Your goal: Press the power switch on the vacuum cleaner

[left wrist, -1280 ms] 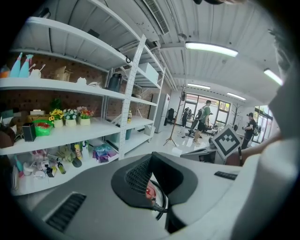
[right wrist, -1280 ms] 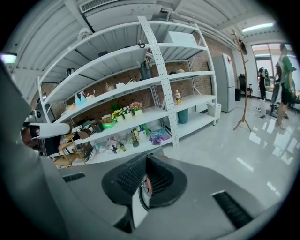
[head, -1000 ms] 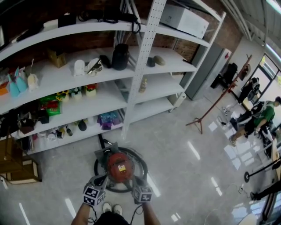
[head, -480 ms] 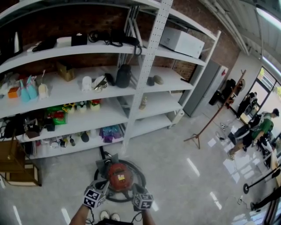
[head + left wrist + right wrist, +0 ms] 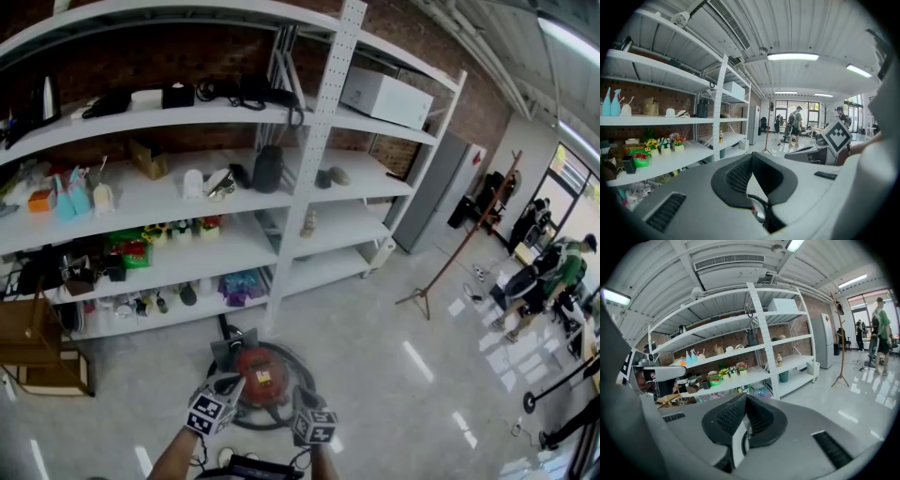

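A red canister vacuum cleaner (image 5: 259, 373) sits on the floor in front of the shelves, ringed by its black hose (image 5: 302, 367). In the head view my left gripper (image 5: 228, 382) hangs over the canister's near left edge. My right gripper (image 5: 298, 395) is at its near right edge. I cannot tell from this height whether either one touches it. The power switch cannot be made out. In the left gripper view the left gripper (image 5: 751, 163) has its black pads together, with nothing held. The right gripper (image 5: 744, 405) looks the same in its own view, aimed at the shelves.
A white shelving unit (image 5: 314, 150) full of small items runs behind the vacuum. Wooden crates (image 5: 37, 361) stand at the left. A coat stand (image 5: 464, 225) and several people (image 5: 548, 267) are off to the right on the glossy floor.
The head view has tilted up and drawn back, so the vacuum looks smaller and lower. Both grippers stay at its near edge, shifted slightly right.
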